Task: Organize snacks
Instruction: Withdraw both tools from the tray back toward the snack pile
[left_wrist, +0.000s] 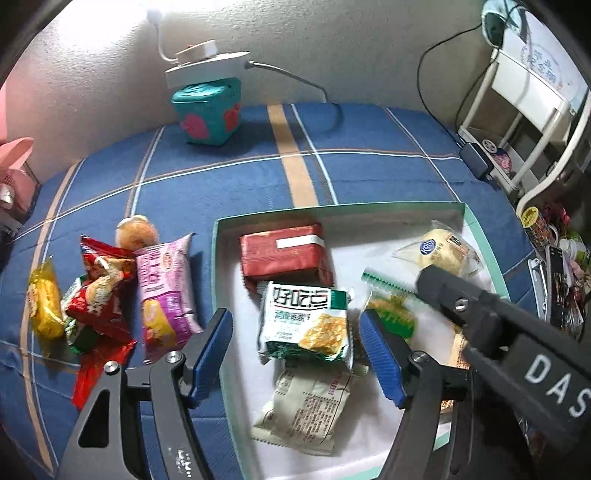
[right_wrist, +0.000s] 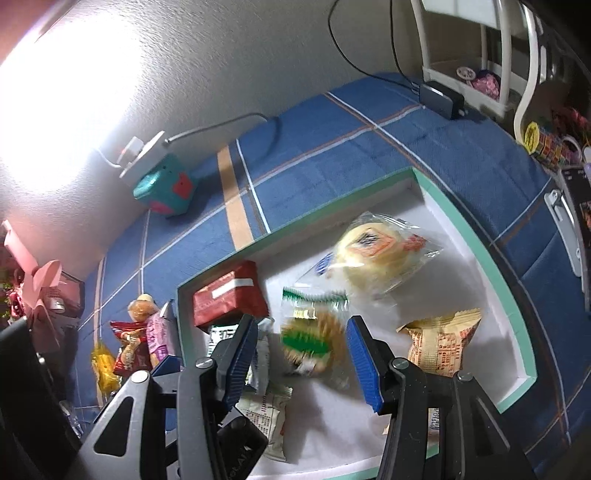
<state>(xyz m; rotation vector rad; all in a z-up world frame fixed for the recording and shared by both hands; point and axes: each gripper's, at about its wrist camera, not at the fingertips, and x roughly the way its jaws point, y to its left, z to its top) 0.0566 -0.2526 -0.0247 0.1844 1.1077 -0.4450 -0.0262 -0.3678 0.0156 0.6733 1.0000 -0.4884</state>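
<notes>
At frame centre, the left gripper (left_wrist: 295, 343) hung open over a light, crinkly cracker packet (left_wrist: 308, 321); right gripper (right_wrist: 301, 354) likewise open above a blurred snack (right_wrist: 312, 339).

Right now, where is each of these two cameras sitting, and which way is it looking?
Left wrist: rides on the left gripper, looking down along its blue fingers at the green-and-white packet in the box; the right gripper's black arm crosses in.
Right wrist: rides on the right gripper, looking down at a blurred green packet; its own fingers show.
Shared: box, red packet, blue cloth.
</notes>
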